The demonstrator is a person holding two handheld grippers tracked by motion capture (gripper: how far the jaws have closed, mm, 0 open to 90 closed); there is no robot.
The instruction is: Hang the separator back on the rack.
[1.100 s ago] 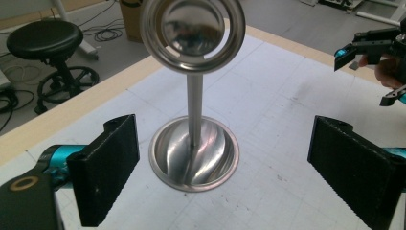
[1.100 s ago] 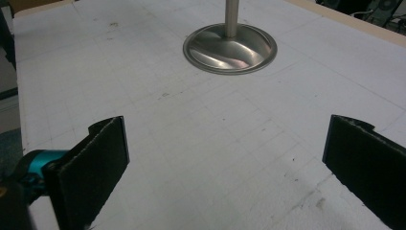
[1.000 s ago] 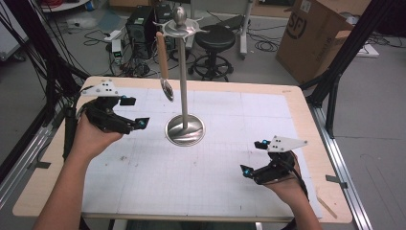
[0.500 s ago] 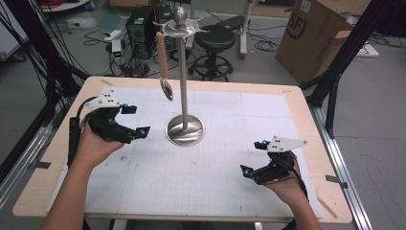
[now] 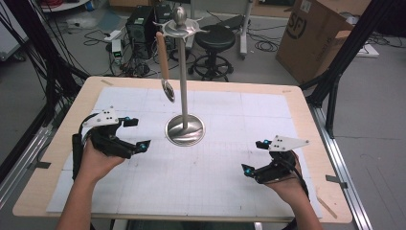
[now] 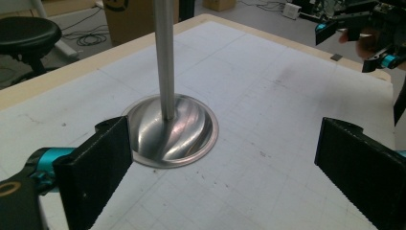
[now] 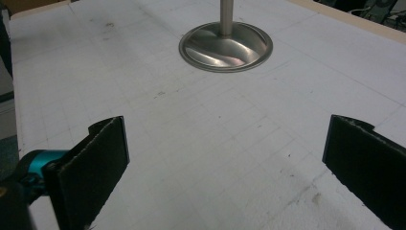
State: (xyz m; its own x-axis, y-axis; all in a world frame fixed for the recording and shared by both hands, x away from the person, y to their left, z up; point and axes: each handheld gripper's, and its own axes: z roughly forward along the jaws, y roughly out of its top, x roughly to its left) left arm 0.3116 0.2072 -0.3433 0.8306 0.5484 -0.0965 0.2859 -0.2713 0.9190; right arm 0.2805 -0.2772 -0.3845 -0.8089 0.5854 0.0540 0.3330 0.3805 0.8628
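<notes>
left tool (image 5: 135,134) agape, right tool (image 5: 255,157) agape

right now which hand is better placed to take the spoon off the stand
Left. The left gripper, open, sits beside the stand on the side where the spoon hangs; the right gripper, also open, is farther back.

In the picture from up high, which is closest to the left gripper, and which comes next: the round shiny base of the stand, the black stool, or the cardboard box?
From the left gripper, in the high view:
1. The stand's round base, on the table just to the gripper's right.
2. The black stool, on the floor beyond the table's far edge.
3. The cardboard box, on the floor at the far right.
</notes>
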